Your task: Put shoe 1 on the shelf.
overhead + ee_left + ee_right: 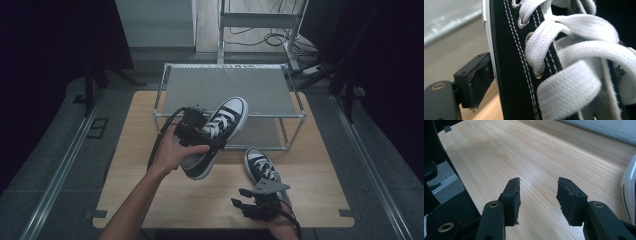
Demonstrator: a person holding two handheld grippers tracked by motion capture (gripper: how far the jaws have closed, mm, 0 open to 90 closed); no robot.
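Note:
A black canvas sneaker with white laces and a white toe cap [220,132] hangs tilted above the table, toe pointing up toward the rack. My left gripper [212,140] is shut on its side wall near the eyelets. One pad [475,78] presses on the outside of the black canvas [511,75]; the other jaw is hidden inside the shoe. The matching sneaker [261,165] lies flat on the table at the right. Just in front of it my right gripper [240,197] stands open over bare wood, nothing between its fingers [512,195]. That sneaker's white edge [630,187] shows beside it.
A two-tier metal shoe rack [160,95] with grey shelves stands at the back of the wooden table [320,195]. Dark curtains flank both sides, and cables lie on the floor beyond the rack [270,37].

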